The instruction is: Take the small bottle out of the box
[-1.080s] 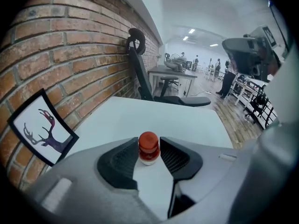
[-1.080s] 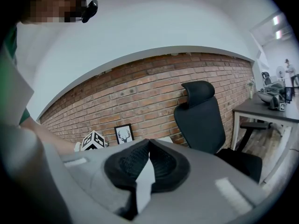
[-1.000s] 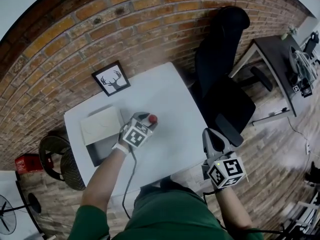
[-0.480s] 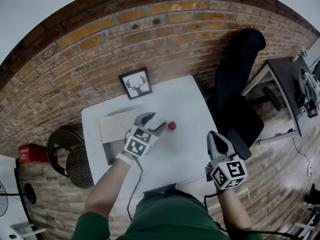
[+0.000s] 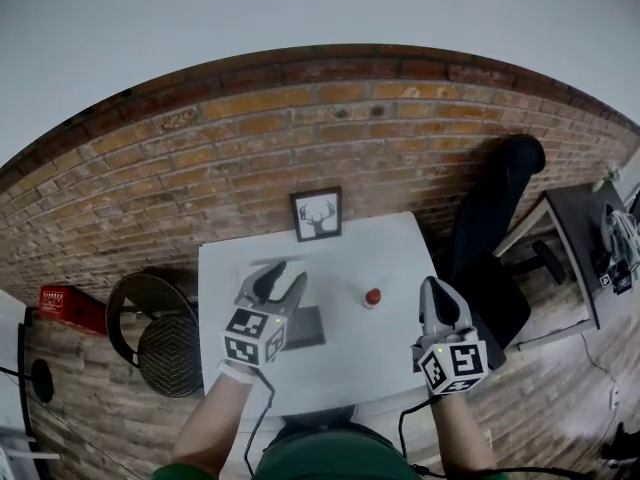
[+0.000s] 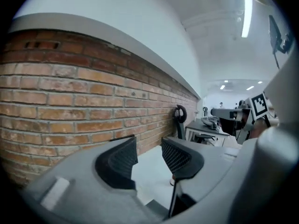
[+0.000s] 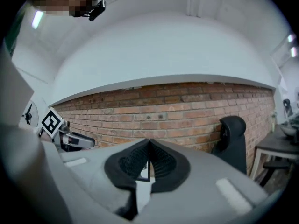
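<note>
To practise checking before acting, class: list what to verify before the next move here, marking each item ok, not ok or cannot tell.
1. Small red-capped bottle out of the flat grey box: ok, it stands on the white table, beside the box.
2. Left gripper empty: ok, jaws apart, just been closing somewhat, nothing between them.
3. Right gripper empty: ok, jaws together.
4. Both grippers clear of the bottle: ok.
5. Box interior empty: cannot tell, the left gripper covers it.
</note>
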Motion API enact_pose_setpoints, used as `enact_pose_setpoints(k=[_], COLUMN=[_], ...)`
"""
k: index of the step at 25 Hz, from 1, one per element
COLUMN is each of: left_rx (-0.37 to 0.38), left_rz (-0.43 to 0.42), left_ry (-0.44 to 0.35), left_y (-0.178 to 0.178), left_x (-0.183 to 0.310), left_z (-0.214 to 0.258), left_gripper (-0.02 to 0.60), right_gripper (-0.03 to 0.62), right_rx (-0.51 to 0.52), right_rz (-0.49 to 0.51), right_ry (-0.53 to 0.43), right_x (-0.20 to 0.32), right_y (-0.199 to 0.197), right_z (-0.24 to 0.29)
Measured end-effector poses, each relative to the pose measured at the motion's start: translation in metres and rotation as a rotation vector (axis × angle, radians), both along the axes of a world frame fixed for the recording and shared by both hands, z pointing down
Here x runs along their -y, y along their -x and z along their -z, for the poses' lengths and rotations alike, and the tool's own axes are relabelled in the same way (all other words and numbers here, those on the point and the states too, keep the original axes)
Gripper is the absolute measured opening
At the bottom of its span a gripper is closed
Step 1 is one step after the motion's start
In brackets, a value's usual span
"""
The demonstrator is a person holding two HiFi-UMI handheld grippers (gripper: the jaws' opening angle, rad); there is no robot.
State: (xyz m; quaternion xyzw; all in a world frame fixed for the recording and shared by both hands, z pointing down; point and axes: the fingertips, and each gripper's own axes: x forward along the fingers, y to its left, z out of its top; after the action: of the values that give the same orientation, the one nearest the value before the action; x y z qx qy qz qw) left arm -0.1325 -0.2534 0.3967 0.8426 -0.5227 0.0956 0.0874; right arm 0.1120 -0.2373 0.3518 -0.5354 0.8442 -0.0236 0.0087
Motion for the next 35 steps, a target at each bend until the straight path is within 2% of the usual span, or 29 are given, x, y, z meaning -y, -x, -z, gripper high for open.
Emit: enact_pose_setpoints(k=[3,8,11,19,25,35], left_rx=[-0.047,-0.096,-0.120,-0.171,-0.187,-0.199], left_rz=[0.094,0.249,0.298,0.339,0.349,0.310], left_ry=[-0.048,-0.148,-0.225,-0.348,-0.351,-0.339], left_y=[0.046,0.105,0.126,0.165,0.181,0.182], left_x=[-0.014,-0.039,-0.056,-0.086,-0.085,-0.076], left_z=[0.026,0.071,0.096,0.133,0.132,0.128], left_gripper=[0.165,0.136,0.101,0.015,0.012,0.014], right_gripper=[0.003,0.003,0.003,0.005,0.005,0.005], right_rx=[-0.016,0.025,0.036,-0.013,-0.009,-0.023], right_rz=[0.025,0.061,0.065,0.135,0.131,0.103], right_ry=[-0.088,-0.133,-0.150,-0.218,-0.225,-0.211], right_x=[0.001,-0.001,-0.008,-0.035,-0.042,-0.041], right_y=[0.026,0.065,0.085,0.132,0.142,0.147], right_z=[0.030,0.061,0.072,0.092,0.099,0.098])
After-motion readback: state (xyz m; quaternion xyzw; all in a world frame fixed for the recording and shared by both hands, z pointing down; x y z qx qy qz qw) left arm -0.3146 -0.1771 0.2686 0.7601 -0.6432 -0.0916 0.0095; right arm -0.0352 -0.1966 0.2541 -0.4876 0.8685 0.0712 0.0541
